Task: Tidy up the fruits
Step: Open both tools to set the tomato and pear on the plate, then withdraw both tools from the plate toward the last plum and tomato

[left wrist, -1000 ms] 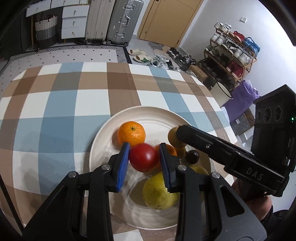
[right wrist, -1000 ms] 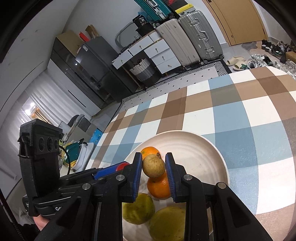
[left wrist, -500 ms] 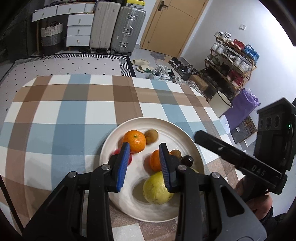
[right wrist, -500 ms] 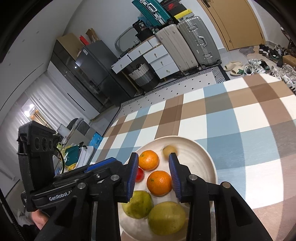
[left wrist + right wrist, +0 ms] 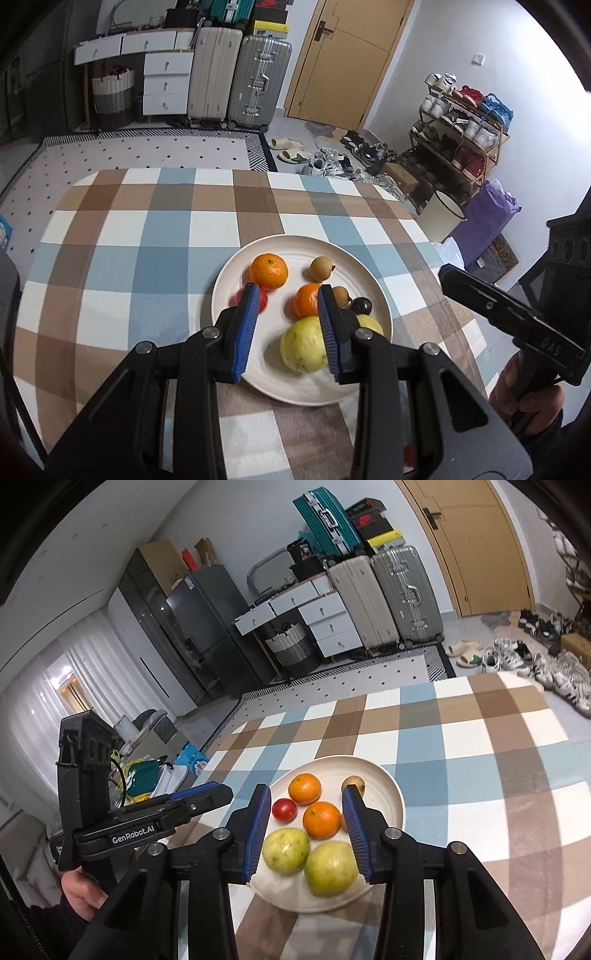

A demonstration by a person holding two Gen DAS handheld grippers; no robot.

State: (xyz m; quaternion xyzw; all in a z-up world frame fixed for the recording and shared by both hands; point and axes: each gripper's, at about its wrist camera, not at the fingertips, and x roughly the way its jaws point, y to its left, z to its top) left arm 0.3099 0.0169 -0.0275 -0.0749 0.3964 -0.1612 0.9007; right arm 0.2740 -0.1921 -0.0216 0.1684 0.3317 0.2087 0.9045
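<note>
Both grippers are held above the near edge of the plate (image 5: 221, 284), nothing gripped. Left gripper (image 5: 286, 328): jaws parted, empty; right gripper (image 5: 306, 829): jaws spread wide, empty.

Fruit is all seen on the plate, none on the cloth. In left wrist view: a tangerine (image 5: 269, 270) ahead of the left gripper, a small brown fruit (image 5: 320, 268) ahead & to the right, a 2nd orange (image 5: 306, 301) partly hidden by the right finger, a red tomato (image 5: 261, 301) mostly hidden behind the left finger, a yellow-green pear-like fruit (image 5: 303, 349) just below the right finger, a dark round fruit (image 5: 361, 305) and another brown one (image 5: 340, 295) right of that finger. In right wrist view the tomato (image 5: 284, 809), both oranges and 2 yellow-green fruits (image 5: 286, 850) are framed between the open jaws.

Judged: fruit was gathered onto one plate so it can't roll off; grippers are kept open & raised since no piece is left to pick, so task is prob. near done. Small round fruit would roll if nudged.

Surface: counter (image 5: 110, 258) covered w/ a blue/brown/white checked cloth, otherwise bare around the plate. Room: suitcases (image 5: 258, 77), white drawers, wooden door, shoe rack (image 5: 461, 122) to the right, dotted rug on the floor; fridge (image 5: 199, 627) seen in right wrist view.
</note>
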